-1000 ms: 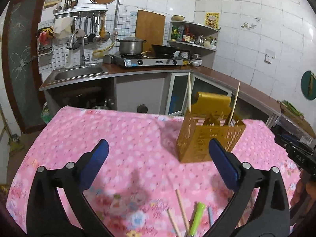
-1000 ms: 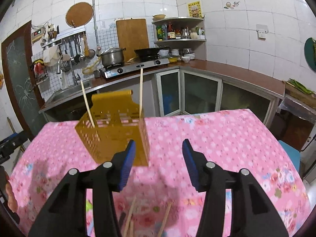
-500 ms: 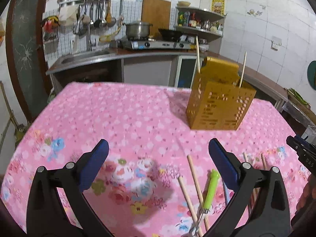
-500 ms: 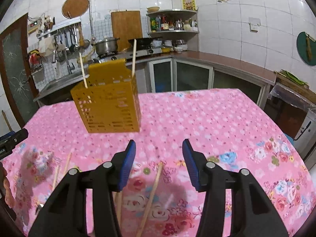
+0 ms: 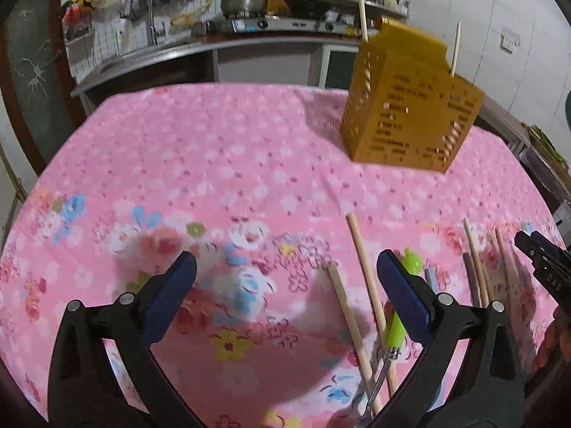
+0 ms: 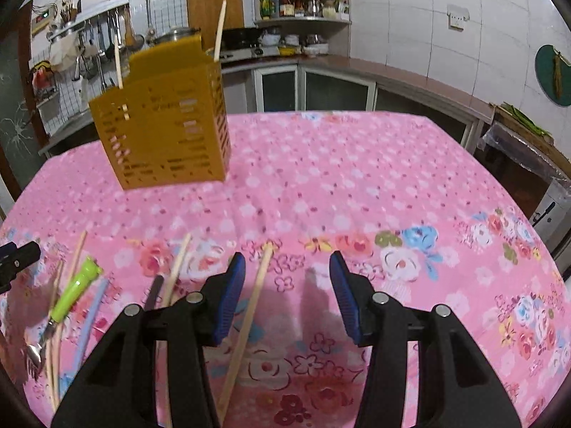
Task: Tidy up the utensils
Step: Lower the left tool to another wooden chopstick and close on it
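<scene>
On the bench [image 6: 357, 178], under a glossy pink floral cloth, the loose utensils lie scattered near both grippers. The left gripper [image 5: 285, 281] hangs with its blue-padded jaws wide and empty; two pale round wooden chopsticks [image 5: 364, 271] lie just inside its right-hand jaw, long axes running away from it toward the yellow holder [image 5: 407, 114]. A fork with a smooth lime-green plastic handle [image 5: 410, 264] lies partly hidden behind that jaw, its metal end toward the camera and cut off at the picture's lower edge.

The right gripper [image 6: 287, 285] holds its jaws moderately apart, gripping nothing; one chopstick [image 6: 257, 285] lies between them, close to the left-hand jaw, pointing toward the holder. Left of that jaw lie more chopsticks, a dark stick and a pale blue one, hard to make out.

The holder, a boxy perforated plastic basket, stands well beyond the jaws with two chopsticks upright inside.
</scene>
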Tool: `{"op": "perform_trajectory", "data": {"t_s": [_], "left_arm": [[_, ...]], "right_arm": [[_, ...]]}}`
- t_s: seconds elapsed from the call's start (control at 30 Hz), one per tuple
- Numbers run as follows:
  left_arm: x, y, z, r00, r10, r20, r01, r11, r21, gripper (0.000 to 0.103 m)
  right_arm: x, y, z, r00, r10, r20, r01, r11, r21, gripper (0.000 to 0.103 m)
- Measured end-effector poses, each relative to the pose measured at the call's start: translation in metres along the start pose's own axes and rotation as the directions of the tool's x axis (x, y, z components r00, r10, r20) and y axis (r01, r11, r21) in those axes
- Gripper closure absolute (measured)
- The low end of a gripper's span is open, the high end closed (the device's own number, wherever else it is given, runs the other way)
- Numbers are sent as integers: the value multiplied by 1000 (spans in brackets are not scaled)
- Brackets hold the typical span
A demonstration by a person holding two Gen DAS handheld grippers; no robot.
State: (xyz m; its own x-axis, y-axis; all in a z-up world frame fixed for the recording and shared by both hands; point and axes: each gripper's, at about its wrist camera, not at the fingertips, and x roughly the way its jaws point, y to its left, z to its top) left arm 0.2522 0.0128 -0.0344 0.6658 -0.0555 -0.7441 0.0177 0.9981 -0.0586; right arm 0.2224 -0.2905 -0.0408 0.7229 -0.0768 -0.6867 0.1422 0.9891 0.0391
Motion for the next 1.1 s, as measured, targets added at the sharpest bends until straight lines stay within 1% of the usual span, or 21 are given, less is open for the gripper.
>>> {"op": "perform_trajectory", "data": {"t_s": [0.27,0.43,0.53,0.67,0.7,0.73,0.8,0.87,0.93,1.0,1.1], "left_arm": [[10,-7,-7,999,3,-45,-2,1000,23,5],[15,-10,-10,996,-25,-88,27,999,17,5],[15,-12,-11,995,-24,-99,26,999,26,5],[18,-14,-12,991,-40,-131,43,999,19,7],[18,-14,-13,990,-41,-135,43,999,18,11],[19,-15,-13,990,-40,-138,44,999,19,17],[19,-15,-13,989,-30,-146,34,999,25,21],[19,-15,-13,989,-21,-148,25,999,23,23],[21,-16,-12,988,-10,-155,14,1000,27,30],[23,-19,-13,987,22,-161,-15,999,45,34],[25,-21,-12,985,39,-167,-31,998,48,44]], "right_arm": [[12,-1,-5,999,-5,-48,5,1000,6,54],[16,0,-6,997,-5,-73,6,1000,11,54],[17,1,-7,997,-9,-83,10,1000,8,54],[19,0,-7,996,-10,-92,11,1000,10,54],[20,1,-6,996,-9,-93,10,1000,10,54],[20,1,-6,996,-9,-93,10,1000,10,54],[20,0,-6,996,-8,-92,9,1000,10,54],[20,1,-6,996,-9,-91,10,1000,9,54],[21,2,-6,996,-8,-94,9,1000,5,54],[22,3,-7,995,-9,-98,10,1000,1,54],[23,4,-6,995,-17,-102,17,1000,-5,54]]}}
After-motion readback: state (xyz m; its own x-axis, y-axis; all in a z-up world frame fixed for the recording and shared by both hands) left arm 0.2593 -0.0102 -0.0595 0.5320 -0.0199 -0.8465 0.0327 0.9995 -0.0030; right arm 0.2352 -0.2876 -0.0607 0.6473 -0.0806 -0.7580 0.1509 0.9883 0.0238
